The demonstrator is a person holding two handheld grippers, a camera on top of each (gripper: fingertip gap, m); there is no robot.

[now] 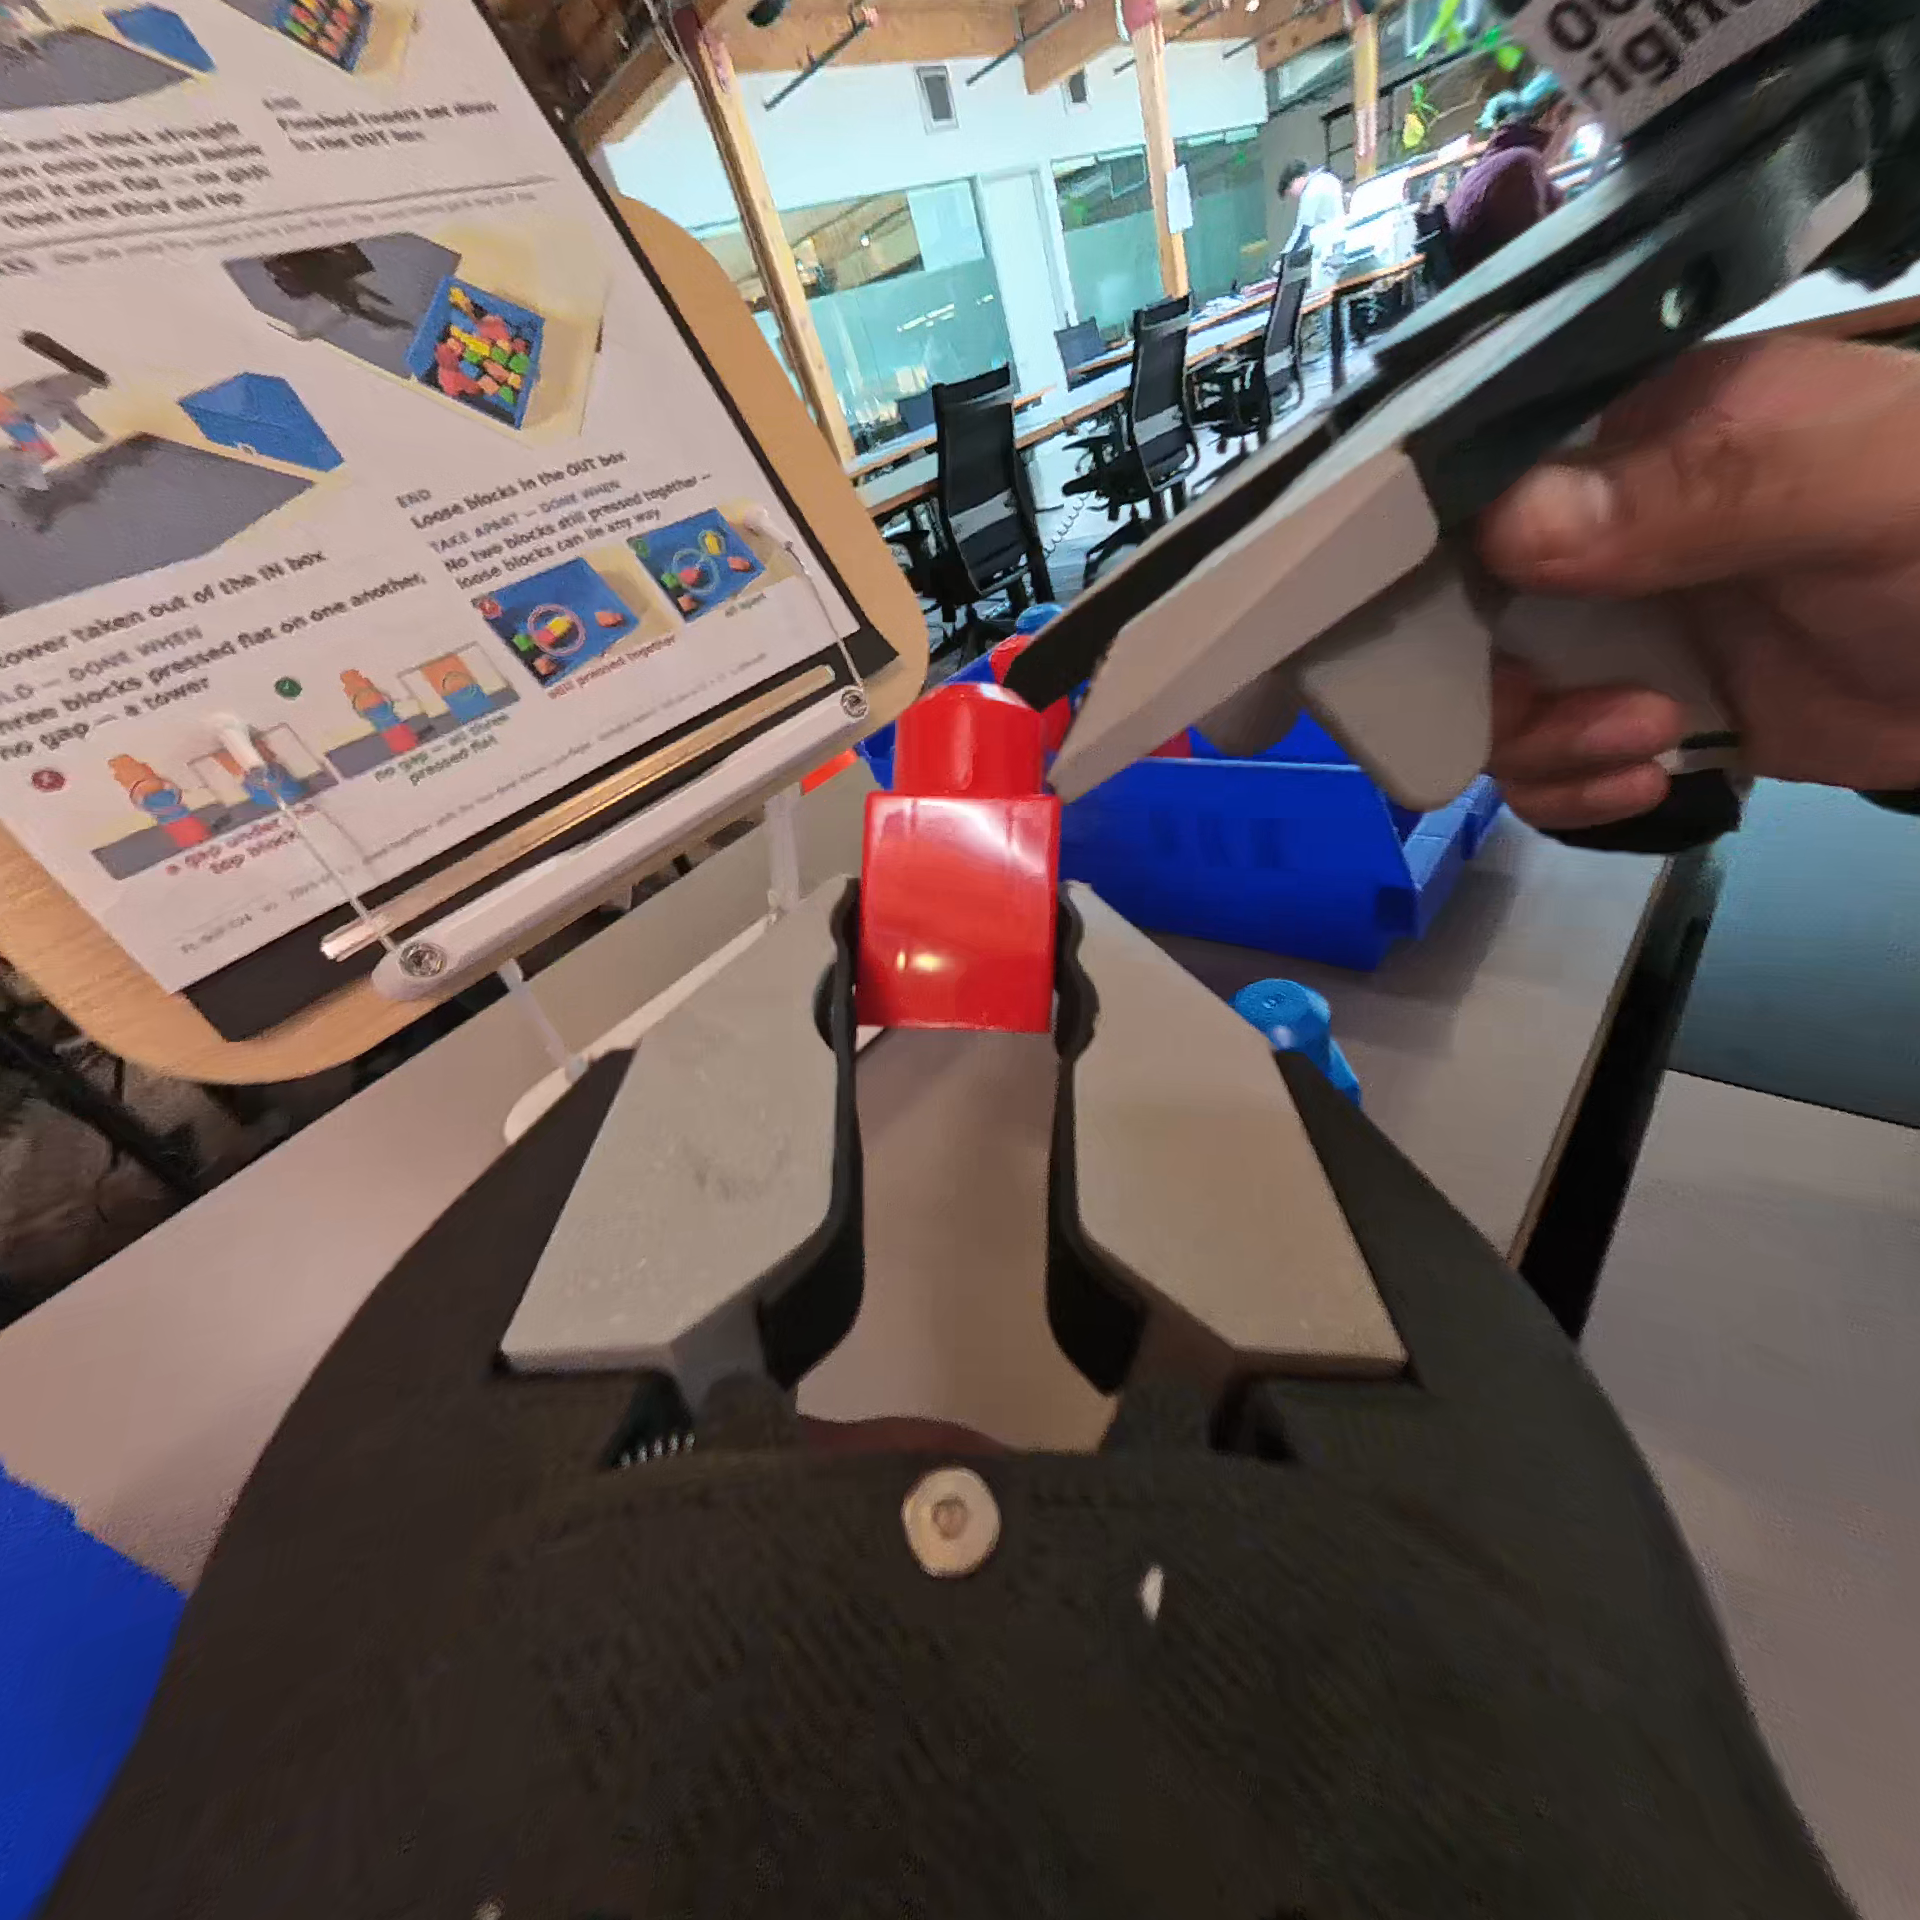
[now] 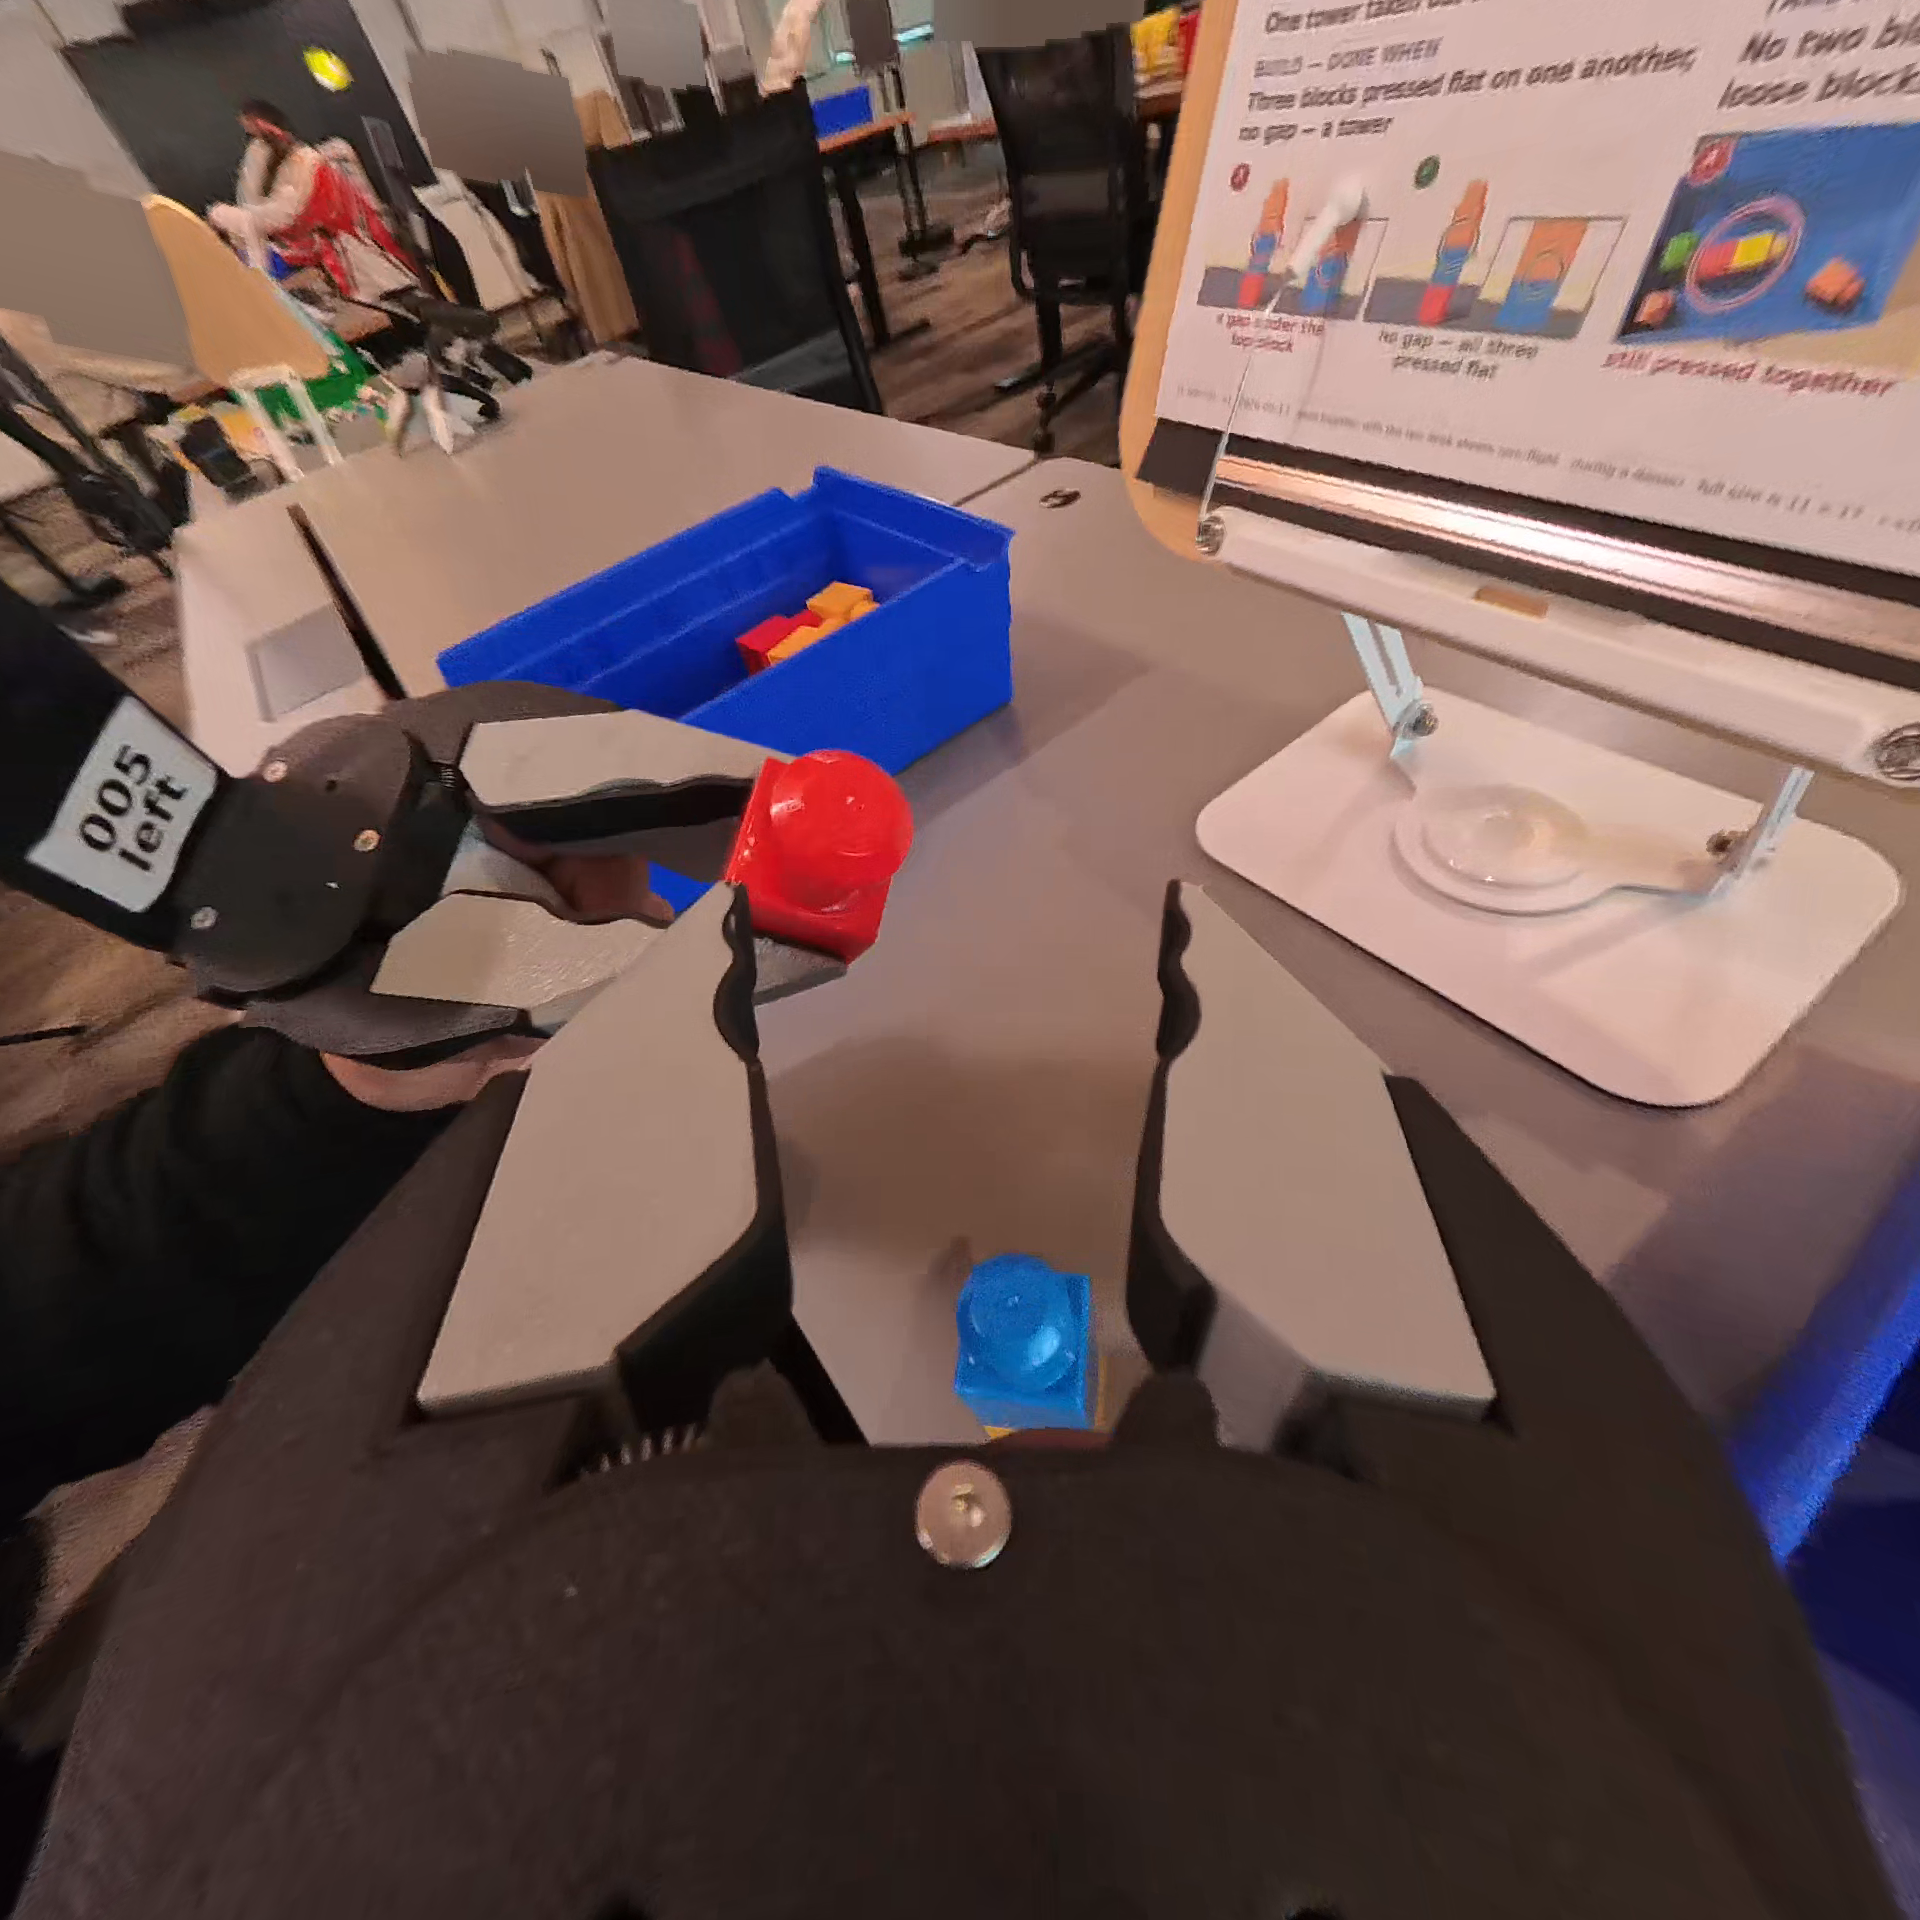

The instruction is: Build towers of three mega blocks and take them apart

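My left gripper (image 1: 956, 940) is shut on a red block (image 1: 961, 883), stud up, and holds it above the grey table (image 1: 1455, 1039). In the right wrist view the left gripper (image 2: 800, 873) holds the red block (image 2: 831, 831) just left of my right fingertips. My right gripper (image 2: 956, 956) is open and empty; in the left wrist view the right gripper (image 1: 1039, 727) hangs beside the red block's stud. A blue block (image 2: 1023, 1340) stands on the table between the right finger bases, on another block of which only a yellow sliver shows. It also shows in the left wrist view (image 1: 1283, 1013).
A blue bin (image 2: 914, 675) holding red, orange and yellow blocks stands at the far left of the table. Another blue bin (image 1: 1247, 862) stands at the right. An instruction board (image 2: 1558, 260) on a white stand base (image 2: 1558, 935) is at the back. A hand (image 1: 1714, 582) holds the right gripper. My left and right fingertips are right by each other.
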